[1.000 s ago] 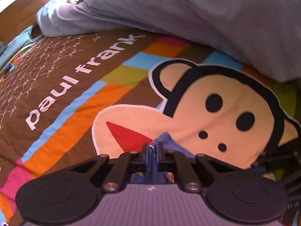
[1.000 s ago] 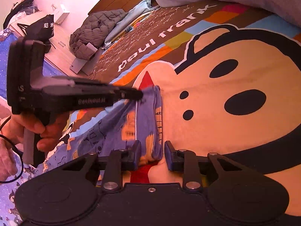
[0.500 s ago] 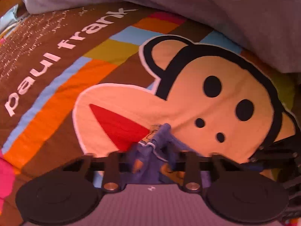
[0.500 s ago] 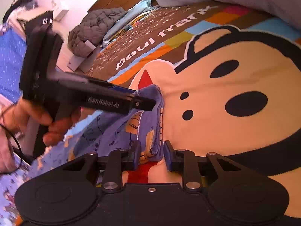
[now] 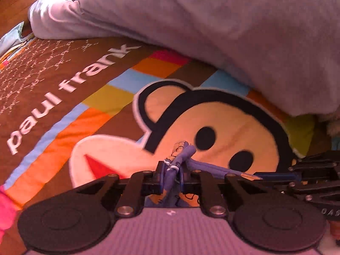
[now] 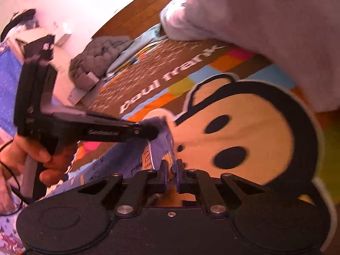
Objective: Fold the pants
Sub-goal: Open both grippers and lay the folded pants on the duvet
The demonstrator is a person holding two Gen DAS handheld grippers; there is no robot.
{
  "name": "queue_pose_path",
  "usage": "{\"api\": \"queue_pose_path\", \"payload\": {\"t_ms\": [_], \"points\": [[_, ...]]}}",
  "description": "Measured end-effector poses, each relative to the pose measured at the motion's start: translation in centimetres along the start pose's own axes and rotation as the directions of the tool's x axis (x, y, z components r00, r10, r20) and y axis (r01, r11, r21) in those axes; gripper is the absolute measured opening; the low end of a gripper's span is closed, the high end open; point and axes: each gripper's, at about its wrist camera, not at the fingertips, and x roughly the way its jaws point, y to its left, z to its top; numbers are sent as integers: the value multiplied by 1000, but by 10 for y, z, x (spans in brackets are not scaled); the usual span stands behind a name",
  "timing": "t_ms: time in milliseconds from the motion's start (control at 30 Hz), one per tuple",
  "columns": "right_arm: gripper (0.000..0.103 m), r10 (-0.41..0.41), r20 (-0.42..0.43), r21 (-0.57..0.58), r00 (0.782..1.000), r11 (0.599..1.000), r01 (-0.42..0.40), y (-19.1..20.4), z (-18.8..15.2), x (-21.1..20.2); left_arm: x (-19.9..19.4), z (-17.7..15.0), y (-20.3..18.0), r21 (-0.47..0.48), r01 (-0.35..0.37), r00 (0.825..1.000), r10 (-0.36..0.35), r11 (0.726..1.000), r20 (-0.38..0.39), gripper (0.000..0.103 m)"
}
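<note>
The blue cartoon-print pants (image 6: pixel 127 157) lie on a bedspread with a big monkey face (image 6: pixel 255 127). In the right wrist view my right gripper (image 6: pixel 171 174) has its jaws closing, and its pads pinch the near edge of the cloth. My left gripper (image 6: pixel 146 130), held by a hand (image 6: pixel 42 159), grips the far corner of the same edge and lifts it. In the left wrist view a bunched fold of the pants (image 5: pixel 180 159) with white stitching stands between my left gripper's (image 5: pixel 171 177) closing jaws. My right gripper (image 5: pixel 274 176) reaches in from the right.
A grey duvet (image 5: pixel 212 31) is heaped across the far side of the bedspread (image 5: pixel 223 116). Beyond the bed's left end lie a quilted grey jacket (image 6: pixel 95 59) and light blue cloth (image 6: pixel 138 42). A wooden headboard (image 6: pixel 138 19) and a white wall stand behind.
My left jaws let the cloth loose half a second ago and now pinch it again. My right jaws have closed on the pants' edge. Both grippers have risen, lifting the edge off the bedspread.
</note>
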Motion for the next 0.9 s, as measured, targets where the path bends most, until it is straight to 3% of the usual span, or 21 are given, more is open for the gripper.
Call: {"api": "queue_pose_path", "payload": {"t_ms": [100,167,200,267,300,367,433,500,567,633,733,800,833,900], "points": [[6,-41,-14,-7,999,999,41,-8,1,1,20,-1,-8,37,-22,999,23,999,-42,16],[8,-44,-78,-1,996,999,44,-15,-2,12,28,-5,-10,60,-68,996,71,996,-52,34],[9,-61,-107,-1,992,998,62,-16,-4,18,27,-6,-9,52,-85,995,87,995,-39,38],[15,-91,-118,-13,989,996,90,-15,-6,21,14,-7,-3,-8,-101,995,101,995,24,60],[17,-94,-110,-15,989,996,93,-14,-6,20,4,-8,2,-51,-98,993,101,994,68,63],[36,-124,-72,-33,990,992,122,-11,-3,13,-18,-11,9,-120,-94,984,111,988,143,76],[47,-136,-1,-68,991,989,135,-6,-1,4,-45,-23,15,-198,-125,964,166,972,209,82],[50,-99,61,-113,993,988,105,1,0,-2,-68,-42,23,-275,-148,948,215,950,232,82],[50,-21,55,-134,998,991,28,8,-2,2,-89,-75,30,-351,-161,942,250,922,225,82],[50,90,-6,-138,996,986,-90,18,-7,10,-104,-118,39,-425,-165,951,258,890,171,82],[50,206,-116,-136,972,966,-221,37,-19,29,-114,-182,52,-516,-224,955,292,827,53,82],[49,221,-191,-144,956,957,-250,49,-27,42,-124,-224,62,-579,-278,944,329,767,-19,81],[48,194,-230,-157,954,960,-233,54,-32,50,-131,-245,68,-609,-308,936,349,731,-53,81],[36,89,-246,-204,965,969,-141,58,-38,58,-147,-286,78,-667,-353,916,388,656,-103,80]]}}
